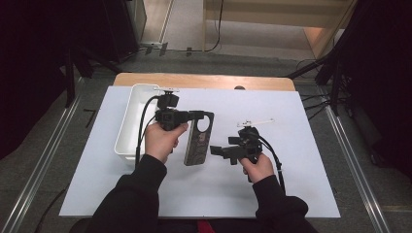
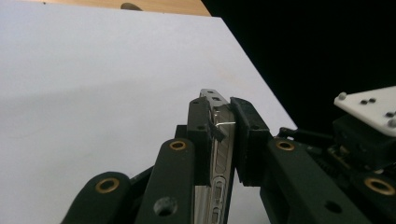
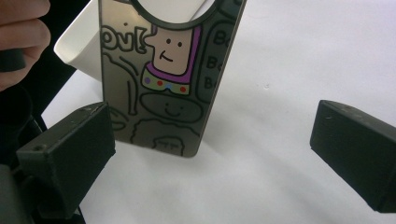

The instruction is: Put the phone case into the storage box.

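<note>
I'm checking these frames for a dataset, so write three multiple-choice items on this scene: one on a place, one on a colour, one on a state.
1. Where is the white bin?
A. At the table's left edge
B. At its right edge
C. On the floor

2. What colour is the collar on the cartoon figure on the phone case?
A. Green
B. Purple
C. Orange

3. What is the state of the right gripper?
A. Shut on the case
B. Shut on nothing
C. Open

Answers: 1 A, the high view shows it left of the left gripper. 2 B, seen in the right gripper view. 3 C, its fingers stand wide apart.
</note>
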A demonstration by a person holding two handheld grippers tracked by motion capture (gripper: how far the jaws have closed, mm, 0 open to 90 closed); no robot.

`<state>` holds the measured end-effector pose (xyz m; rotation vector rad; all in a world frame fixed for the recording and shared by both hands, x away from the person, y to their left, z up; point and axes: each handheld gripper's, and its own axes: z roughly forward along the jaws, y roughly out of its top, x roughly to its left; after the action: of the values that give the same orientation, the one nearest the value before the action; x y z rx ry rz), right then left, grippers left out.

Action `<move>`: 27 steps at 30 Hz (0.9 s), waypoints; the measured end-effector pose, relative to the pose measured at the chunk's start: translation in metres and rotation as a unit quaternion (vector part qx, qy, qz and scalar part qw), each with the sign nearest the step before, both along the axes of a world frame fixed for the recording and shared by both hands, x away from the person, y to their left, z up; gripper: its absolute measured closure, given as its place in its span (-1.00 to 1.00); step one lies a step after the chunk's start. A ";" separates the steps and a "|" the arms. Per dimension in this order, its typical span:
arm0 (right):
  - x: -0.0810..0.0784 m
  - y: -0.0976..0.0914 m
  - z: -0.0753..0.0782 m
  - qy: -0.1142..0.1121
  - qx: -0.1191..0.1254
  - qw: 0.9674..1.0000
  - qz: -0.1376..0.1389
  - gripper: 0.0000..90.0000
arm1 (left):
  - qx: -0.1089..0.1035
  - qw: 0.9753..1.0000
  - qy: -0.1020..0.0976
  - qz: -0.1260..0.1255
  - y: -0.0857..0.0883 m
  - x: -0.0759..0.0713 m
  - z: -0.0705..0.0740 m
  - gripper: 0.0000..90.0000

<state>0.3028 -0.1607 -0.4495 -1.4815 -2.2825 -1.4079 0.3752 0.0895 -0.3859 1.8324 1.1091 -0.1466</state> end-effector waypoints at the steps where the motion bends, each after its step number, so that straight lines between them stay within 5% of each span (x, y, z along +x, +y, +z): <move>1: 0.000 -0.001 0.000 -0.001 0.002 1.000 0.000 -1.00 | 0.003 1.000 0.002 -0.004 0.000 0.001 -0.001 0.75; 10: 0.001 -0.005 -0.002 -0.014 0.001 1.000 0.006 -1.00 | 0.011 0.999 -0.010 -0.035 -0.005 -0.002 -0.003 0.75; 20: 0.000 -0.014 -0.001 -0.023 0.010 1.000 0.018 -1.00 | -0.019 0.998 -0.017 -0.054 0.001 -0.007 -0.001 0.75; 27: 0.002 -0.015 -0.003 -0.022 0.001 1.000 0.011 -0.83 | -0.035 0.997 -0.013 -0.072 0.000 -0.004 -0.003 0.75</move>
<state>0.3043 -0.1756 -0.4522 -1.4352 -2.3144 -1.4511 0.3714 0.0897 -0.3890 1.8459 0.9435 -0.2421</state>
